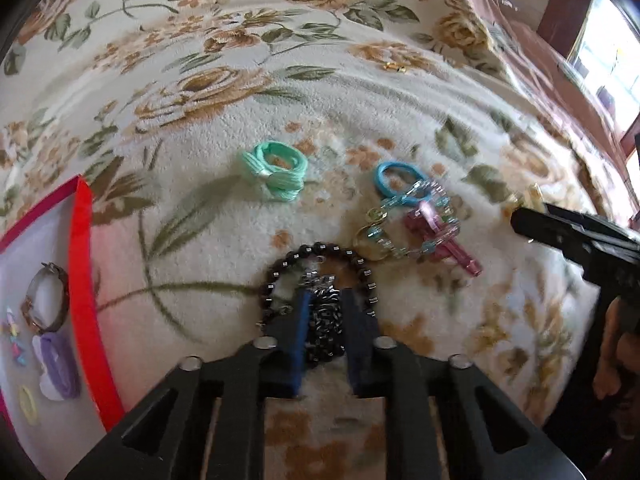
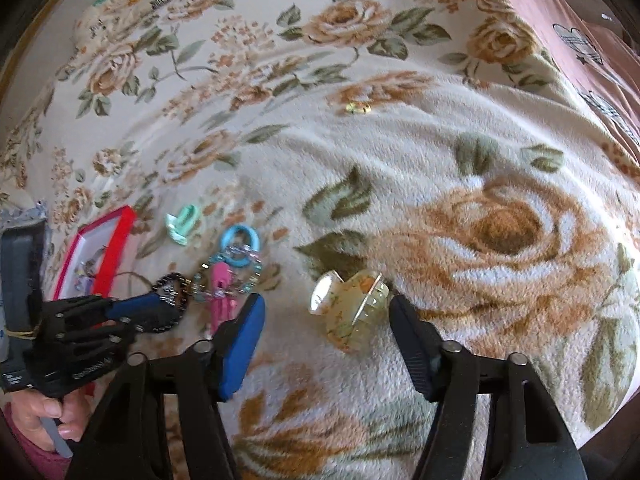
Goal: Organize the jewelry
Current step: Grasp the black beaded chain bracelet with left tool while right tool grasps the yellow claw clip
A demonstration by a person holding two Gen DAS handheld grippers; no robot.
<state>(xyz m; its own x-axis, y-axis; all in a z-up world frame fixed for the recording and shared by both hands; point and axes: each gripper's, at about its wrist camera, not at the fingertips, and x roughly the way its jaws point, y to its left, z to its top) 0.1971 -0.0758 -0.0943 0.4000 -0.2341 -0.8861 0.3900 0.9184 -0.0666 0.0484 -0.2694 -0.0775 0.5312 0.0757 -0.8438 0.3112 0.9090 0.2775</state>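
At lower centre of the left wrist view, the left tool (image 1: 325,312) was clamped on a black bead bracelet (image 1: 320,276) lying on the floral blanket (image 1: 200,220). In the right wrist view, the right tool (image 2: 326,336) stood apart around a translucent hair claw (image 2: 352,308), pads not touching, with the red tray (image 2: 116,240) at left.

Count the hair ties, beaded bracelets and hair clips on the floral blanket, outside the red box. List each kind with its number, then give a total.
Hair ties: 2 (mint hair tie, blue hair tie)
Beaded bracelets: 2 (black beaded bracelet, clear-blue beaded bracelet)
Hair clips: 2 (pink hair clip, translucent claw clip)
Total: 6
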